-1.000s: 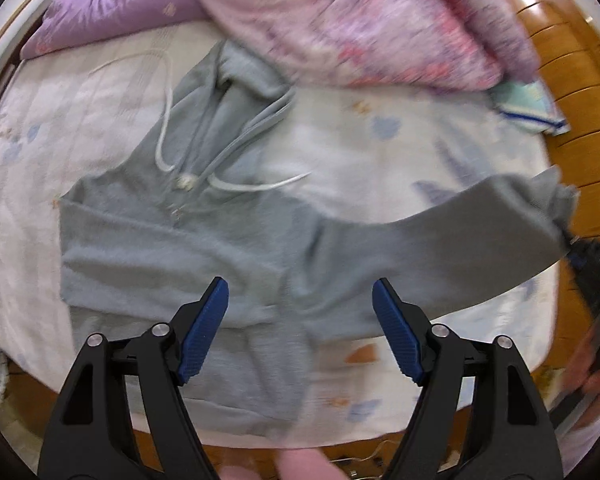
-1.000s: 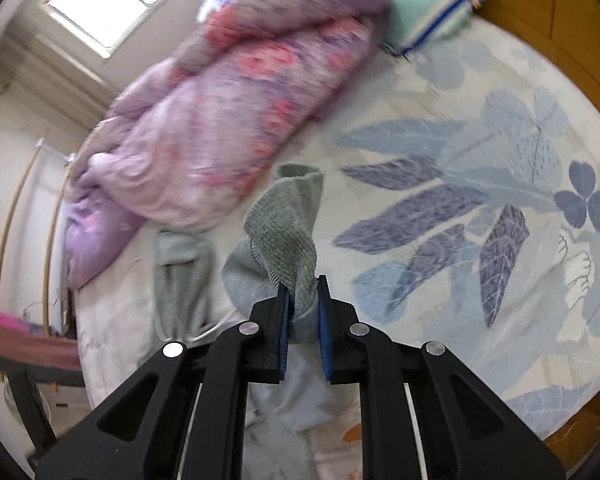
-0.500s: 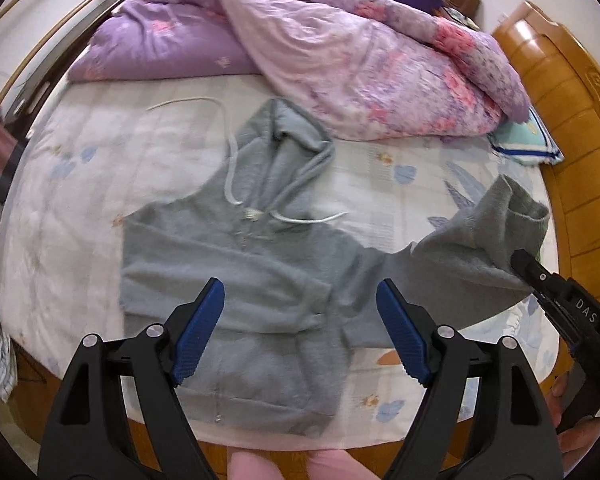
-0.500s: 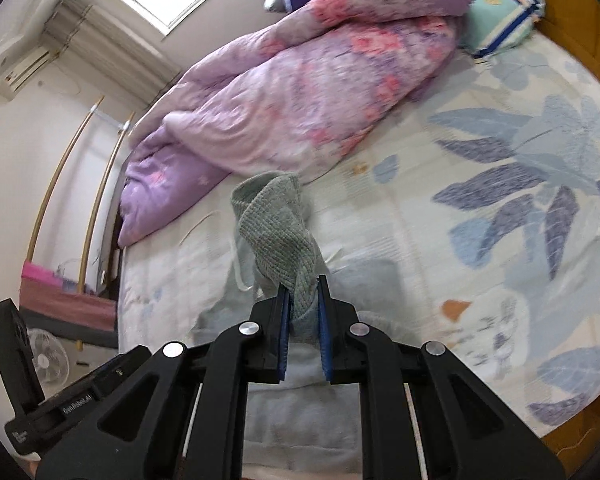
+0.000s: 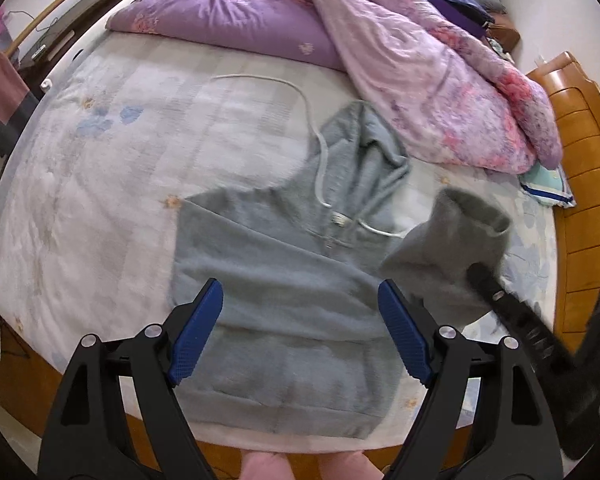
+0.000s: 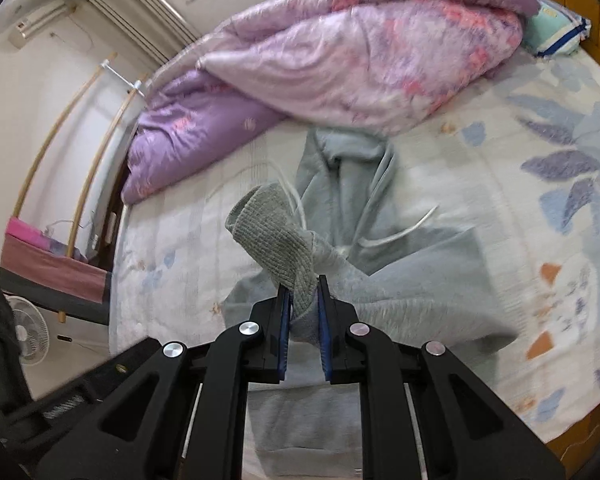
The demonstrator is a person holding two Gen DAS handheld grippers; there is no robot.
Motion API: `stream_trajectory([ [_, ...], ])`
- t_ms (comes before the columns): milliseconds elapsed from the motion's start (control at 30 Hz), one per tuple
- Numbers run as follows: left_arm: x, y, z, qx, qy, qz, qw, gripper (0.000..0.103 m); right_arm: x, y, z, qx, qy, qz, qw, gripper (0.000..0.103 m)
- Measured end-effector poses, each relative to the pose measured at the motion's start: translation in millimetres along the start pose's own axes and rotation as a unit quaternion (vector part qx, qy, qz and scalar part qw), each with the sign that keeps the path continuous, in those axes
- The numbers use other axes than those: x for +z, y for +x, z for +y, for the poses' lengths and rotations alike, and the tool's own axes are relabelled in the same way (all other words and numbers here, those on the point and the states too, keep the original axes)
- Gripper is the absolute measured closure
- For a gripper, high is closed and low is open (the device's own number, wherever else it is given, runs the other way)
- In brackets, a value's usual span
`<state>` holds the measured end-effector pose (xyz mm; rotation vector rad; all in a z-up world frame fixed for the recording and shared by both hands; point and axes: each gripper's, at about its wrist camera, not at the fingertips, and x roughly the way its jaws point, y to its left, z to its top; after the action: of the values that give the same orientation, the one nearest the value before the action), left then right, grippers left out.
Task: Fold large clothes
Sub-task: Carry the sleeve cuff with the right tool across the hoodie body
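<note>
A grey hoodie (image 5: 276, 292) lies front up on the bed, hood (image 5: 360, 148) toward the quilt, white drawstrings (image 5: 320, 168) loose. My left gripper (image 5: 300, 330) hovers open above the hoodie's lower body with nothing between its fingers. My right gripper (image 6: 302, 312) is shut on the ribbed cuff (image 6: 276, 236) of the hoodie's sleeve and holds it lifted over the chest. In the left wrist view that sleeve (image 5: 452, 248) hangs bunched at the right, with the right gripper (image 5: 480, 276) at its cuff. The hoodie's body (image 6: 400, 288) lies below it.
A pink and purple quilt (image 5: 420, 68) is heaped at the bed's far side, with a teal pillow (image 5: 548, 184) beside a wooden headboard (image 5: 580, 152). The floral sheet (image 5: 100, 184) lies bare at the left. A fan (image 6: 28, 332) stands on the floor.
The right gripper has carried the sleeve from stretched out at the right in over the hoodie's chest. The left gripper has drawn back and to the left, staying open.
</note>
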<state>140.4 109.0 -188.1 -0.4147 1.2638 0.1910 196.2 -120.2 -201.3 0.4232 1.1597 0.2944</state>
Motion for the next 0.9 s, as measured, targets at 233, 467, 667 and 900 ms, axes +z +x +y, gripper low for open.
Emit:
stream_trajectory([
  [233, 21.5, 65.9, 71.6, 0.016, -0.001, 0.043, 0.9989, 0.021, -47.2, 110.8, 37.2, -0.014, 0.006, 0.066, 0.998, 0.091],
  [467, 9.9, 137.4, 116.3, 0.024, -0.022, 0.103, 0.9942, 0.021, -91.1, 188.5, 32.5, 0.032, -0.03, 0.227, 0.973, 0.035],
  [667, -8.8, 186.8, 117.1, -0.005, -0.04, 0.158, 0.9866, 0.013, -97.1, 165.5, -25.4, -0.031, -0.035, 0.244, 0.969, 0.027],
  [900, -20.7, 252.8, 92.4, -0.062, -0.12, 0.216, 0.967, 0.013, -84.4, 122.6, -148.4, -0.153, 0.041, 0.224, 0.961, 0.027],
])
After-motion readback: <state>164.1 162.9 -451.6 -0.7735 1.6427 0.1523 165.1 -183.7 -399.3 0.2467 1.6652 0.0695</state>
